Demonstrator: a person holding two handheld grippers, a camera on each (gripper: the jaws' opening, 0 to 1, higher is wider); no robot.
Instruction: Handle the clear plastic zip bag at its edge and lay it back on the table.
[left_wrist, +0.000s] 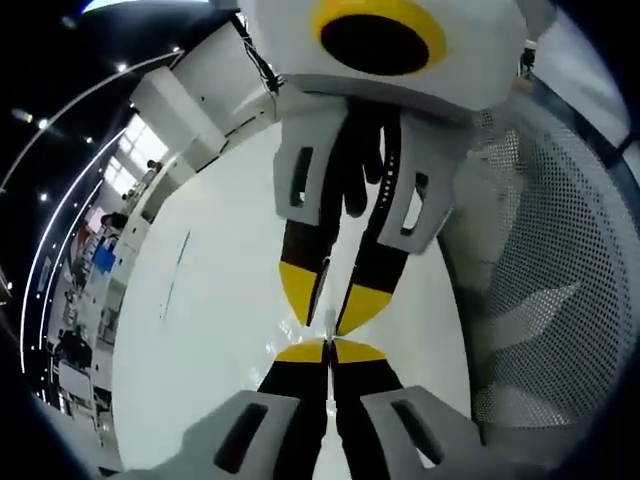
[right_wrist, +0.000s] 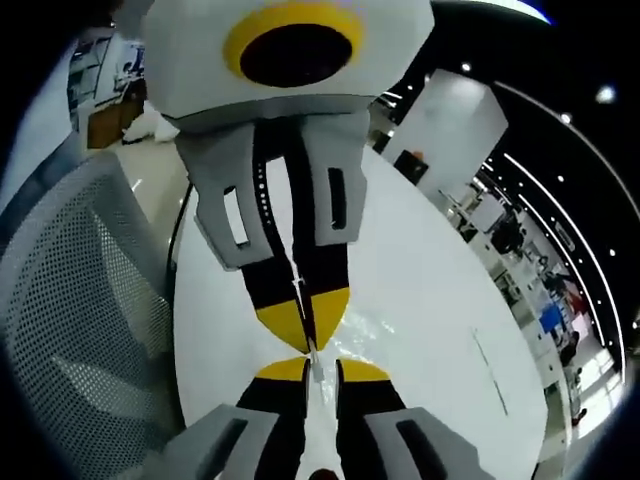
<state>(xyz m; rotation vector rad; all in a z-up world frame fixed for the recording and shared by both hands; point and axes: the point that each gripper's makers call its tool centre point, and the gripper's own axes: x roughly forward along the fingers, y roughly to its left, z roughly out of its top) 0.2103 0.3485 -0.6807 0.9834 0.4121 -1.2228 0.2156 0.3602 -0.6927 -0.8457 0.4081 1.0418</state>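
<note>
In the left gripper view, the left gripper (left_wrist: 329, 347) rises from the bottom edge with its yellow-tipped jaws drawn together, clenched on a thin edge of the clear zip bag (left_wrist: 329, 322), which shows as a pale sliver running between the tips. Directly opposite and facing it, the right gripper (left_wrist: 330, 300) reaches down from the top of the view, its own yellow tips nearly shut on the same edge, so the two pairs of jaws meet almost tip to tip. The bag is held up between them, above the white worktop (left_wrist: 220, 330).

In the right gripper view the arrangement is mirrored: the right gripper (right_wrist: 311, 371) at the bottom grasps the bag edge (right_wrist: 312, 362), with more clear film running down between its jaws, and the left gripper (right_wrist: 303, 322) comes from above, pinched on the same strip.

Beyond the grippers lies the bare white worktop (right_wrist: 420, 300). Beside it stands a grey mesh-backed chair (left_wrist: 545, 260), also seen at the left of the right gripper view (right_wrist: 80, 300). Farther off is a large room with ceiling light strips and cluttered desks (left_wrist: 85, 270).
</note>
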